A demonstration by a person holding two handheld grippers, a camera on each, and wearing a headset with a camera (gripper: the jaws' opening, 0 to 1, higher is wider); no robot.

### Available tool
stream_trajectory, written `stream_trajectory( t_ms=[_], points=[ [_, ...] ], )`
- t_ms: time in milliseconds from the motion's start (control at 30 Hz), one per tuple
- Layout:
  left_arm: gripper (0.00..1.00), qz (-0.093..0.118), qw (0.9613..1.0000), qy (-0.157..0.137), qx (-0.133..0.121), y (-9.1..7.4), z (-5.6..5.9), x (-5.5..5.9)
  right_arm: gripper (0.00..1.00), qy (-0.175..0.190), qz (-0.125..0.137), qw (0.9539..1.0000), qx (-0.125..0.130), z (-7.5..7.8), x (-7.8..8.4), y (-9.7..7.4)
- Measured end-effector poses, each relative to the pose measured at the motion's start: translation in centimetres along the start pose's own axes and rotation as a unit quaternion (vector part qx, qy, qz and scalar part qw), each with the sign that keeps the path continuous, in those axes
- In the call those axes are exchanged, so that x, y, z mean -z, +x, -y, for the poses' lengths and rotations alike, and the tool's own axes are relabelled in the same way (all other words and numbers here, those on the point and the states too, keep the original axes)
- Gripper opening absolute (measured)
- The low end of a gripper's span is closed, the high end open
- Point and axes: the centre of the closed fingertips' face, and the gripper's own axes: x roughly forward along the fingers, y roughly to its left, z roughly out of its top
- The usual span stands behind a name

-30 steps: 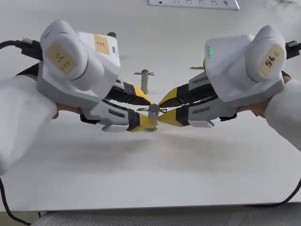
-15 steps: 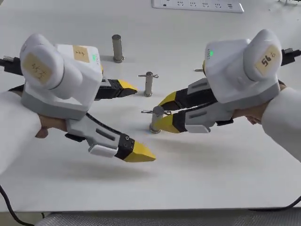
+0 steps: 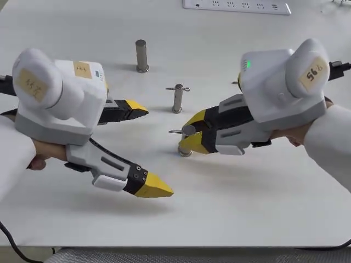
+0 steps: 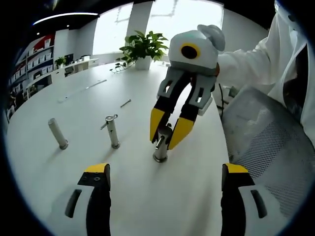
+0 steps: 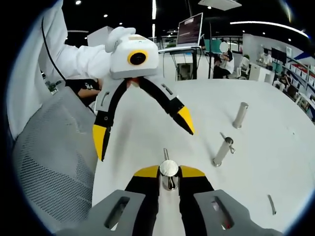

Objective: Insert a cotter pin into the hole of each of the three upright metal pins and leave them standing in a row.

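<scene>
Starting at the left: the left gripper (image 3: 152,152) is held over the white surface (image 3: 247,197) with its fingers spread really wide and nothing in them. One yellow tip points in toward the middle of the surface, and the other sits lower and closer to the person. The right gripper view shows it head-on too, with the fingers way apart and just air between them.

Next over, toward the back, is the bare pin (image 3: 142,56), standing upright on its own. A bit right of that and nearer is the middle pin (image 3: 177,101), also upright, with a cotter pin (image 3: 179,88) through its top, sticking out on both sides.

Then comes the nearest pin (image 3: 185,143). It stands on the surface in line with the other two, so the three make a diagonal row from back-left to front-right. A second cotter pin (image 3: 175,131) goes through its hole, with one end poking out toward the left gripper.

The right gripper (image 3: 186,133) comes in from the right with its fingers pulled in narrow around the upper part of this pin, one yellow tip on each side. In the right gripper view the tips look pressed right against the pin's head.

Further right, past the row, a loose cotter pin (image 4: 125,103) lies flat on the surface, well apart from the pins. A white power strip (image 3: 236,6) runs along the far edge.
</scene>
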Motion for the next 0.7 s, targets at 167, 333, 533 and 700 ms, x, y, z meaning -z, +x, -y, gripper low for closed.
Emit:
stream_trajectory(
  t_ms=[167, 333, 533, 700],
  points=[
    [0.95, 0.009, 0.9999, -0.006, -0.005, -0.3, -0.2, -0.4, 0.08, -0.007, -0.010, 0.9999, 0.002, 0.3, 0.1, -0.3],
    [0.97, 0.014, 0.9998, -0.011, -0.005, -0.7, -0.3, -0.6, 0.08, -0.018, -0.017, 0.9997, 0.002, 1.5, 0.8, -1.2],
    [0.98, 0.013, 0.9997, -0.016, -0.015, -1.0, -0.8, -0.4, 0.08, -0.004, -0.007, 0.9992, 0.040, 4.9, 1.2, -2.7],
    [0.98, 0.011, 0.9994, -0.022, -0.024, -1.3, -1.5, -0.2, 0.08, 0.004, 0.004, 0.9983, 0.058, 7.5, 1.8, -3.6]
  ],
)
